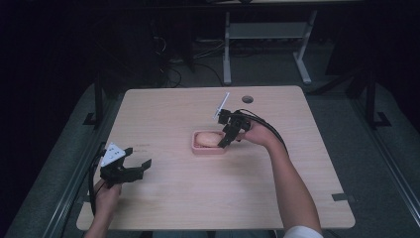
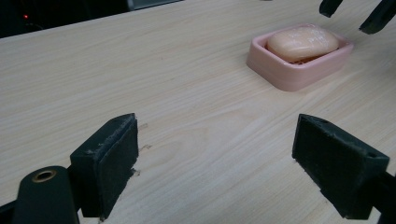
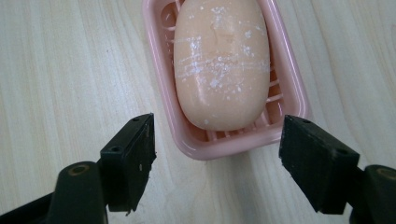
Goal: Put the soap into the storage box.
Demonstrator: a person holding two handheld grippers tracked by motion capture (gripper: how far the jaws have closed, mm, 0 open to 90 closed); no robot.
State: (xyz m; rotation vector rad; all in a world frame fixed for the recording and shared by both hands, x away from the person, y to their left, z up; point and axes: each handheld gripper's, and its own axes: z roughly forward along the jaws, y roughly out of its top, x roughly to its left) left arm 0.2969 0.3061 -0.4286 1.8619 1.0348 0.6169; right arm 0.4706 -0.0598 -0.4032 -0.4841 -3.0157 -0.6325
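Nearest the person, the left hand [image 1: 105,194] holds the left gripper [image 1: 134,167] low over the near left part of the table [image 1: 168,198], its jaws spread wide with nothing but bare wood between them. The table is pale, light-grained wood with rounded corners; a dark tab [image 1: 343,197] sits by its near right edge. Farther in, just right of the middle, a pink soap dish [image 1: 197,148] sits flat on the wood with a peach-coloured bar of soap [image 1: 207,139] lying in it, its top streaked with white flecks. The right gripper [image 1: 227,140] hangs just over the right end of the dish, jaws parted wide and holding nothing, one on each side of that end without touching it. Near the far edge there is a round cable hole [image 1: 247,99]. Beyond the table the room is dark, with grey carpet [image 1: 267,64], the white legs of another desk [image 1: 227,49] and loose cables [image 1: 168,74] on the floor.
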